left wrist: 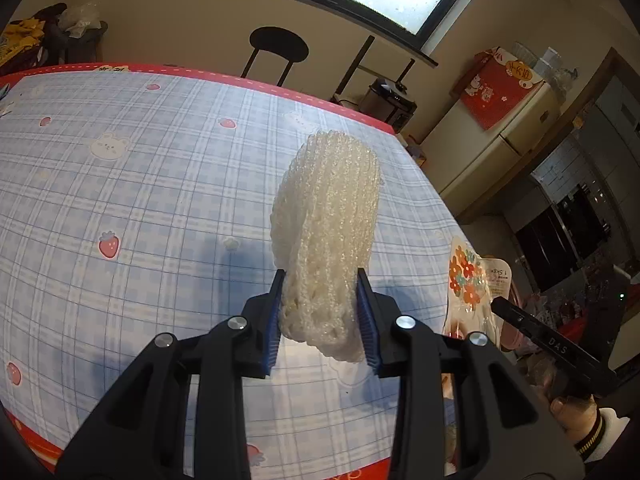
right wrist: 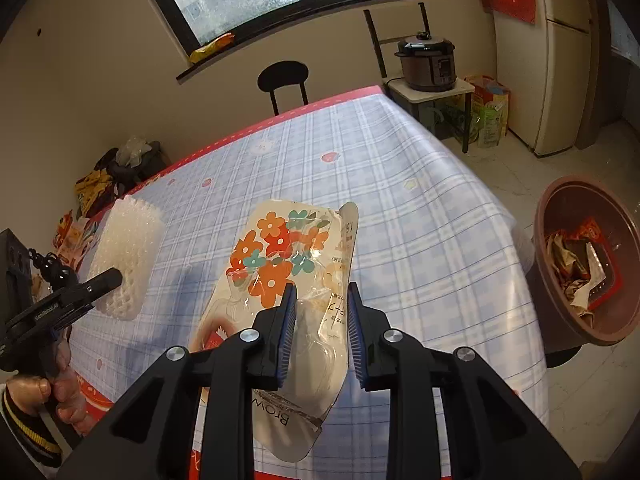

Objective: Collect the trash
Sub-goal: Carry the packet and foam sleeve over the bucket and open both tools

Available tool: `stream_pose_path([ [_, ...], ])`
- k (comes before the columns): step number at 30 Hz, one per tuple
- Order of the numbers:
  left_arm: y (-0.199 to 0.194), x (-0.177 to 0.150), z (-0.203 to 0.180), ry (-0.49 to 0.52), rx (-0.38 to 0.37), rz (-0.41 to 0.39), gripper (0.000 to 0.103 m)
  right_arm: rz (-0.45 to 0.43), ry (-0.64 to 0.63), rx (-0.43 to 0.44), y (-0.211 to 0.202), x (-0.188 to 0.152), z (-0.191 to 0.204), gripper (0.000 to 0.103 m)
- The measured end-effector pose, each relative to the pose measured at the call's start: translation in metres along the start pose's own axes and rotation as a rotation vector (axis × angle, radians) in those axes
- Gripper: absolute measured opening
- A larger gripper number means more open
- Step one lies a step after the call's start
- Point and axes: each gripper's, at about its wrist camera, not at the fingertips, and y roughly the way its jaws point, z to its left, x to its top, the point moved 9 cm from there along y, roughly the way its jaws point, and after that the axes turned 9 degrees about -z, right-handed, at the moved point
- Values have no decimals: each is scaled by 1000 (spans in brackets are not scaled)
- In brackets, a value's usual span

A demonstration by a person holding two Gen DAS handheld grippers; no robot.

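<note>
Checked tablecloth [left wrist: 160,184], bare at upper left. Foam net [left wrist: 328,232] is clamped in left gripper [left wrist: 322,312]; "BROW…" bag [right wrist: 288,280] is pinched by right gripper [right wrist: 322,320]; bin [right wrist: 588,260] at right edge.

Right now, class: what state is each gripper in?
Left gripper: shut on the white foam mesh fruit sleeve.
Right gripper: shut on the clear flower-printed plastic bag.

Home kitchen-diner: fridge [right wrist: 560,60], pressure cooker [right wrist: 427,62], oilcloth-covered dining table [right wrist: 380,168].
</note>
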Motion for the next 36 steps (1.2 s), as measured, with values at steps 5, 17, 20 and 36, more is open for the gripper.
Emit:
stream_pose_path([
  [5,-4,-4,-49,32,-41,-20,36,-59,30,-58,-22,25,-52,25],
  [17,49,-33,-209,146,-176,26,36,-126,72,-289,-73,59,-249,25],
  [20,72,-42,-250,178,-204,52,36,-129,76,-335,-74,69,-290,25],
  [36,148,-75,-454,330,-432,110,89,-230,157,-349,-130,105,-367,85],
])
